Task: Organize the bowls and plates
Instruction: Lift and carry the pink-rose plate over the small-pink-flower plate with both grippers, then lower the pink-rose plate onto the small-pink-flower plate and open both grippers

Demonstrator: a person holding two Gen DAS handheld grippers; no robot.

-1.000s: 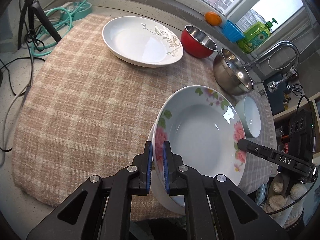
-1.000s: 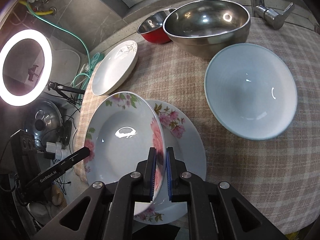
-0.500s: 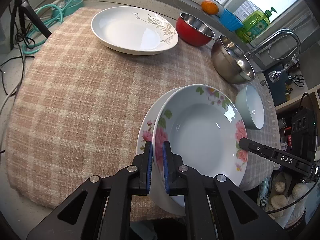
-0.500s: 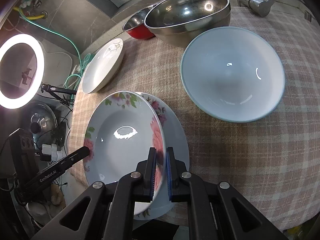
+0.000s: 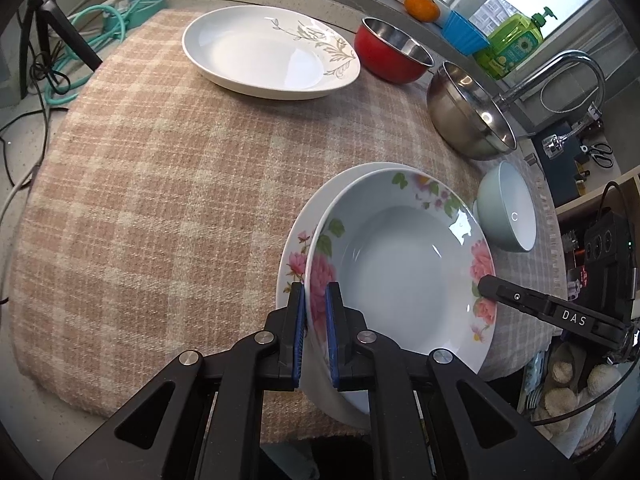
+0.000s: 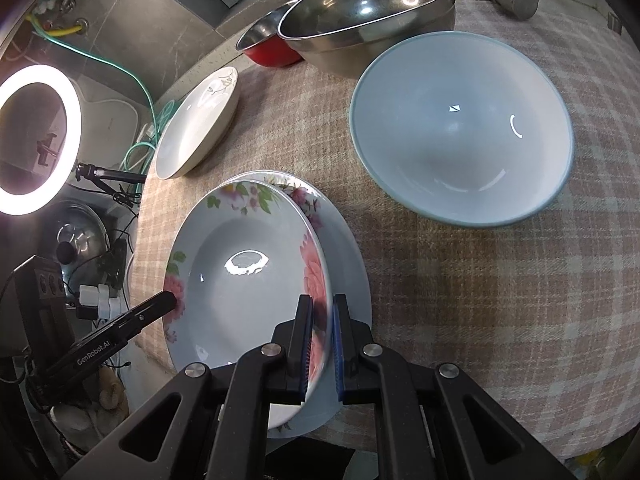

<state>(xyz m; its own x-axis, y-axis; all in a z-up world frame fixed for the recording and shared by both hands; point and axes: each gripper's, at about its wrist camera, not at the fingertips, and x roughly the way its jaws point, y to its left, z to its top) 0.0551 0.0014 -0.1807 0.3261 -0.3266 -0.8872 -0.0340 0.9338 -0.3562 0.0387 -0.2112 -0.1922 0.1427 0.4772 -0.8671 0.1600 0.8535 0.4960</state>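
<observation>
I am gripping the rose-patterned plate (image 5: 400, 276) from both sides: my left gripper (image 5: 316, 334) is clenching its near-left rim between blue pads, and my right gripper (image 6: 320, 344) is pinching the opposite rim, with the right gripper's tip (image 5: 490, 286) showing across the plate in the left view. The plate is sitting tilted, just over a second floral plate (image 5: 298, 240) that is lying directly beneath it on the checked cloth (image 5: 160, 184), both near the close edge of the surface.

Nothing is standing between my jaws and the held plate; the lower plate is peeking out on the far-left side of the left jaws and to the right of the right jaws.

Beyond the right jaws and off to their right, a pale blue bowl (image 6: 460, 128) is resting upright on the cloth, just apart from the stacked plates. Farther ahead a large steel bowl (image 6: 368, 8) is sitting close behind it, with a red bowl (image 6: 268, 46) touching or nearly touching its left side. Well ahead of the left jaws, a white plate with a grey leaf print (image 5: 270, 52) is lying flat near the far edge.

The held plate is glossy white with a deep well, pink roses and green leaves around the rim, and a bright reflection in its centre.
</observation>
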